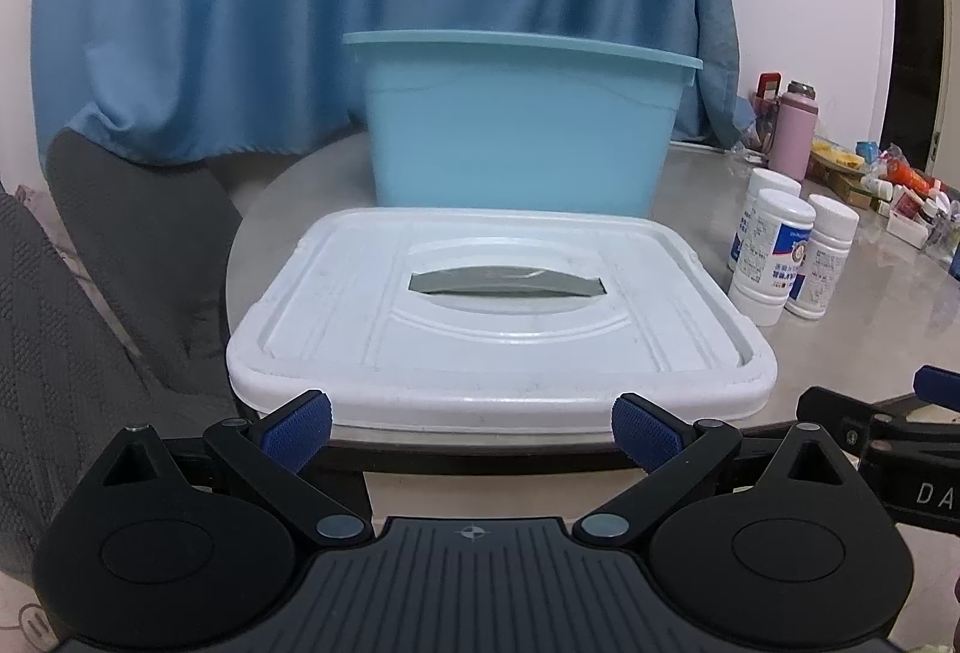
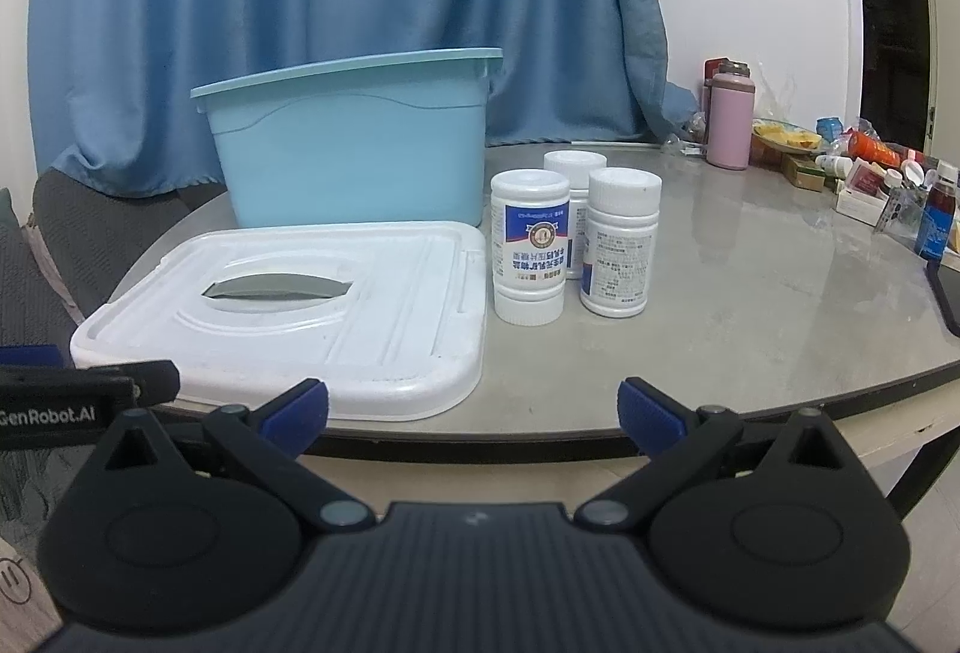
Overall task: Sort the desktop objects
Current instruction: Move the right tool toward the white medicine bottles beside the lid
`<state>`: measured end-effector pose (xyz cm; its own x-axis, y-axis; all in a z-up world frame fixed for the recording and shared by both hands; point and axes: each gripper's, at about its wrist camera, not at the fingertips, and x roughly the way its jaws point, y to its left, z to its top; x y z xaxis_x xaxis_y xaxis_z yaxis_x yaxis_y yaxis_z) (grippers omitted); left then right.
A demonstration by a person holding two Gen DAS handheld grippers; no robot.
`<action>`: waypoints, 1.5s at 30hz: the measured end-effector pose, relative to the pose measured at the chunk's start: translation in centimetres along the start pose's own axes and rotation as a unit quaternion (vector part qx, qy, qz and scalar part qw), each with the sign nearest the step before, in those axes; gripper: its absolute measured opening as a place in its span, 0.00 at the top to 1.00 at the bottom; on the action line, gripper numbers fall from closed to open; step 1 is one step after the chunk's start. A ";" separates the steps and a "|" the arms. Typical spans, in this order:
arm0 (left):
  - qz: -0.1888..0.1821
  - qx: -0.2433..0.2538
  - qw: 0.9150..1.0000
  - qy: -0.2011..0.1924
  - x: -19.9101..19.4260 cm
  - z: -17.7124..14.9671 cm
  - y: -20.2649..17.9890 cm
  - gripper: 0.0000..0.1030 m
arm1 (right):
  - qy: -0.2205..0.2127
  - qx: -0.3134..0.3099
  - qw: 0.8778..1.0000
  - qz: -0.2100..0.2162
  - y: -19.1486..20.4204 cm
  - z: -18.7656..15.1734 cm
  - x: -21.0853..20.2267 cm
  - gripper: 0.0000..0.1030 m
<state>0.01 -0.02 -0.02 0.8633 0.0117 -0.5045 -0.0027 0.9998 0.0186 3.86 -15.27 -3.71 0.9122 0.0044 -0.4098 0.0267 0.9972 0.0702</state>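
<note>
The right gripper [image 2: 474,416] hangs at six o'clock off the table [image 2: 750,305] edge, jaws spread wide, nothing between them; a white lid [image 2: 288,317] lies flat at nine o'clock; the blue bin [image 2: 354,155] stands behind it at eleven; three white bottles [image 2: 576,239] cluster upright near centre, just beside the lid; a pink flask [image 2: 729,122] stands at two o'clock.

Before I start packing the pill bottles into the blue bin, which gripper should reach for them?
Probably the right gripper: it is open and nearer the three pill bottles. The left gripper, also open, faces the white lid.
</note>
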 end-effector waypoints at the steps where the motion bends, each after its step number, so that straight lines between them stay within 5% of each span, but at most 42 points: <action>1: 0.000 -0.001 1.000 -0.001 0.1 0.0 0.0 0.02 | 0.000 0.001 1.000 0.000 0.0 0.0 -0.1 0.00; 27: 0.004 -0.007 1.000 -0.016 1.0 1.1 -1.6 0.02 | -0.013 0.015 1.000 0.001 -3.1 1.1 0.6 0.00; 45: 0.008 -0.005 1.000 -0.015 2.4 2.0 -2.4 0.02 | -0.026 -0.004 0.999 -0.035 -5.8 2.7 3.7 0.01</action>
<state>3.14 -2.44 0.45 0.8782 0.0268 -0.4776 -0.0213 0.9996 0.0171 8.22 -21.24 -3.19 0.9283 -0.0689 -0.3653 0.0883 0.9954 0.0366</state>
